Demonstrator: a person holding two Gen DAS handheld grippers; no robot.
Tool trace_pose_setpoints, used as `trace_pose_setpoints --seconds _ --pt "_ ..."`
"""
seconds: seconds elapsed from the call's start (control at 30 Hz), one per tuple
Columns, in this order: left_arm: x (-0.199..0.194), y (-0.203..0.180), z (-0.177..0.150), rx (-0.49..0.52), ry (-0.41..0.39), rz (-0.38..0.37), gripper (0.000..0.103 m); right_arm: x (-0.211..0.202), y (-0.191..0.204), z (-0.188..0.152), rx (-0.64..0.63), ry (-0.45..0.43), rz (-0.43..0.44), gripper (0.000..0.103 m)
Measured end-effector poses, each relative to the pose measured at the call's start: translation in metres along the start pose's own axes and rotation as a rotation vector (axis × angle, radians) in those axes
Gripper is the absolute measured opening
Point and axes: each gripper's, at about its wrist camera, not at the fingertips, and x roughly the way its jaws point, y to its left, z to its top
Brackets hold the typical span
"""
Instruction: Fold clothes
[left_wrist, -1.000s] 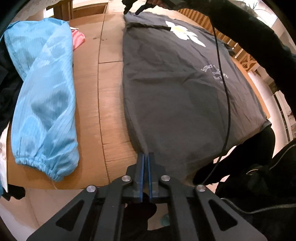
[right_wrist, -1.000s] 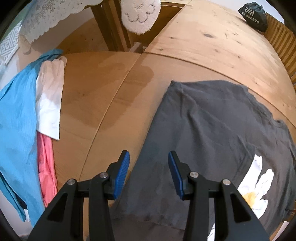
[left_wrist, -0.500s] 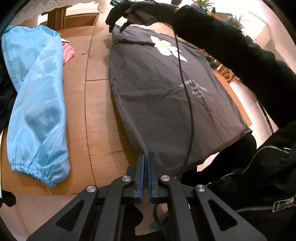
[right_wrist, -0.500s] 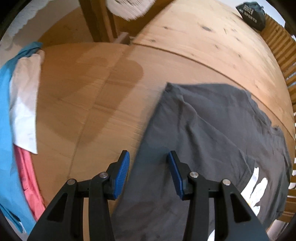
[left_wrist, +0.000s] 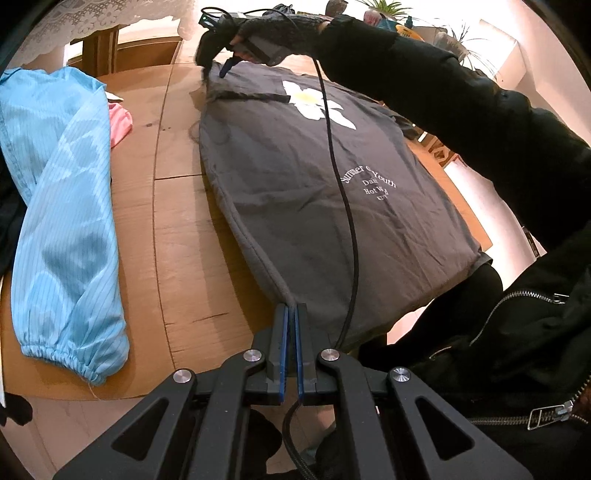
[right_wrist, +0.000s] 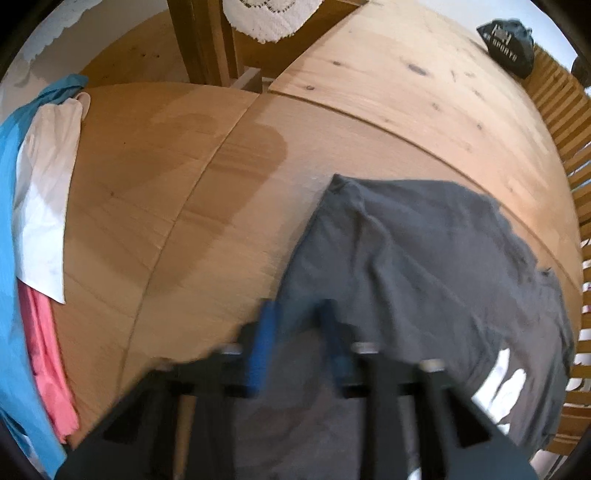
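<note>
Wooden plank tabletop (left_wrist: 184, 221) carries the work. Nearest, the left gripper (left_wrist: 290, 308) has its blue-padded jaws clenched on the hem corner of a dark grey T-shirt (left_wrist: 303, 192) spread flat across the table's right portion. White print reads "Summer … Youth", partly crossed by a black cable (left_wrist: 347, 206); a white flower graphic (left_wrist: 314, 103) sits beyond. Left lies a light blue striped garment (left_wrist: 62, 206) beside pink cloth (left_wrist: 120, 123). Farthest, the right gripper (right_wrist: 299, 325), blurred, stands with jaws apart over the shirt's far edge. Only the right wrist view shows a white cloth (right_wrist: 46, 199) and a black bag (right_wrist: 508, 48) lettered "SPORTS".
</note>
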Motion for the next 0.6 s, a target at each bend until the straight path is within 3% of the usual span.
trace_pose_setpoints --seconds 0.27,0.4,0.6 --pt "-0.006 -0.014 0.004 0.028 -0.011 -0.022 0.003 -0.018 -0.032 -0.011 0.081 -0.052 0.140 0.007" --pt "-0.010 -0.029 0.008 0.058 -0.014 -0.044 0.003 -0.035 -0.054 -0.004 0.113 -0.087 0.166 0.007" --pt "-0.001 -0.073 0.020 0.165 0.011 -0.101 0.003 -0.052 -0.109 -0.029 0.172 -0.107 0.172 0.007"
